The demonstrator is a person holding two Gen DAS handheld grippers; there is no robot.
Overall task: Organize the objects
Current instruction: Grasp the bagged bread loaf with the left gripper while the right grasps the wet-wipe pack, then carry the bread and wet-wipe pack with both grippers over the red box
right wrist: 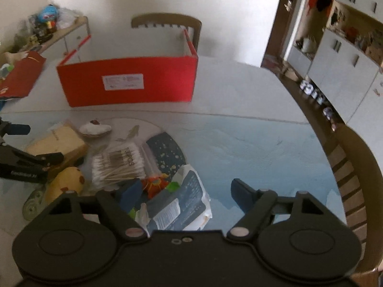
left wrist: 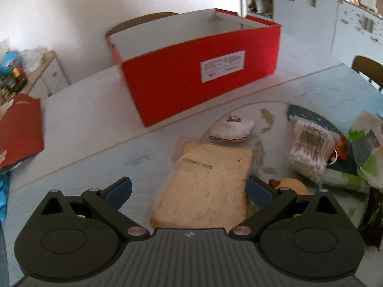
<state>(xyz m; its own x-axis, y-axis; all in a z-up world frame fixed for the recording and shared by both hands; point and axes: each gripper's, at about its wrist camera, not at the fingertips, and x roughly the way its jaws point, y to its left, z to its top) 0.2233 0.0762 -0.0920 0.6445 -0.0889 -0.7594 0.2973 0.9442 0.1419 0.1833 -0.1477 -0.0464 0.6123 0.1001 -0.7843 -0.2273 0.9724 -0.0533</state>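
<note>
An open red box stands at the back of the table. In the left wrist view my left gripper is open and straddles a flat beige pack. Its right finger sits close to the pack's edge and its left finger stands well apart. In the right wrist view my right gripper is open over a white and dark-blue labelled packet, with a gap on the right side. A bag of cotton swabs lies between the two.
A white fluffy item, a yellow plush toy, an orange toy and a dark blue mat crowd the near table. A red lid lies left. A wooden chair curves along the right edge.
</note>
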